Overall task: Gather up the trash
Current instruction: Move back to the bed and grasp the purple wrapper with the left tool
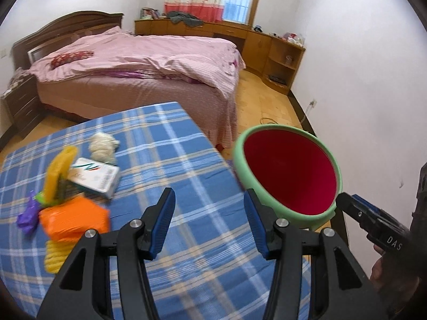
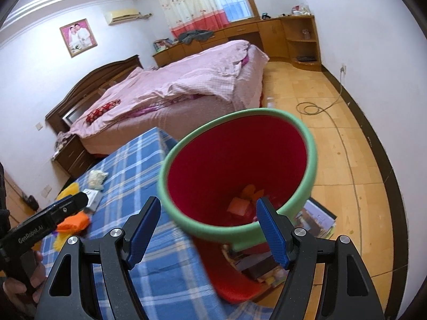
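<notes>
A red bin with a green rim [image 2: 237, 170] is off the table's right edge, tilted toward the table; orange scraps [image 2: 244, 202] lie inside. My right gripper [image 2: 206, 230] is open, its right finger inside the rim, its left finger outside. My left gripper [image 1: 208, 221] is open and empty above the blue plaid tablecloth [image 1: 170, 165]. The bin [image 1: 288, 173] shows to its right. Trash lies at the table's left: an orange packet [image 1: 77, 218], a yellow wrapper [image 1: 57, 170], a purple wrapper [image 1: 26, 216], a white box [image 1: 96, 176], a crumpled tissue [image 1: 102, 148], a yellow ridged piece [image 1: 56, 256].
A bed with pink bedding [image 1: 138, 64] stands behind the table. Wooden cabinets [image 1: 267, 45] line the far wall. A nightstand [image 1: 18, 106] is at the left. Books [image 2: 315, 221] and a cable [image 2: 315, 109] lie on the wooden floor to the right.
</notes>
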`<state>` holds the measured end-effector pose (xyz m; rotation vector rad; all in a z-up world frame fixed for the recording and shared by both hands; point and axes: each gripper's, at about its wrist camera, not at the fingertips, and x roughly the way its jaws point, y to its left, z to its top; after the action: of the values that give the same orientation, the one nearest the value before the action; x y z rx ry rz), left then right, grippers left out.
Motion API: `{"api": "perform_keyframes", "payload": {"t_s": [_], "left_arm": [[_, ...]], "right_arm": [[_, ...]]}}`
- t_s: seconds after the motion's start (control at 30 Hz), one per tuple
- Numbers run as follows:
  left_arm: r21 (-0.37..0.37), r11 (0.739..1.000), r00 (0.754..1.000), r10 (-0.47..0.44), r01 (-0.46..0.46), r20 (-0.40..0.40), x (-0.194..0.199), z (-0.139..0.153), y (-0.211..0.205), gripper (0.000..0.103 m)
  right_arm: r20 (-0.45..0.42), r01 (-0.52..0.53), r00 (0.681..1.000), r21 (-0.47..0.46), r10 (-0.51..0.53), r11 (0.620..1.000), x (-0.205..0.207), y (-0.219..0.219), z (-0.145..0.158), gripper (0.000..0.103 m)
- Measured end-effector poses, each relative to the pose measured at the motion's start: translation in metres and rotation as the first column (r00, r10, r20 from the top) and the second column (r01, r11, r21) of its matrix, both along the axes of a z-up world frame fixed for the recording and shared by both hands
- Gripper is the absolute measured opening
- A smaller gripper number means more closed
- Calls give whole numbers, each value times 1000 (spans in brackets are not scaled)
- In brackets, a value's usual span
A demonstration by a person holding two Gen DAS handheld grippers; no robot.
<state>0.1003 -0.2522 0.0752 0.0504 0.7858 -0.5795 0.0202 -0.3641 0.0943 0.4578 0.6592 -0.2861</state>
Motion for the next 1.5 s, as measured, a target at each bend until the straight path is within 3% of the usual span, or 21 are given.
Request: {"api": "perform_keyframes", "payload": {"t_s": [0.47,1.03,1.27,1.5], "left_arm": [[-5,986,986,166,-166,7,8,0,92,54],[64,933,934,356,-354,-26,46,-33,194,54],[115,912,915,400,-393,-47,67,-53,221,54],[177,908,915,397,-380,-72,92,-74,227,54]], "right_arm": [[11,-77,997,44,77,996,11,52,-6,80],[-53,-143,988,42,145,989,47,99,-21,80],[-70,-194,978,38,196,980,69,121,-25,80],[-91,-236,967,25,237,971,88,137,-29,80]]}}
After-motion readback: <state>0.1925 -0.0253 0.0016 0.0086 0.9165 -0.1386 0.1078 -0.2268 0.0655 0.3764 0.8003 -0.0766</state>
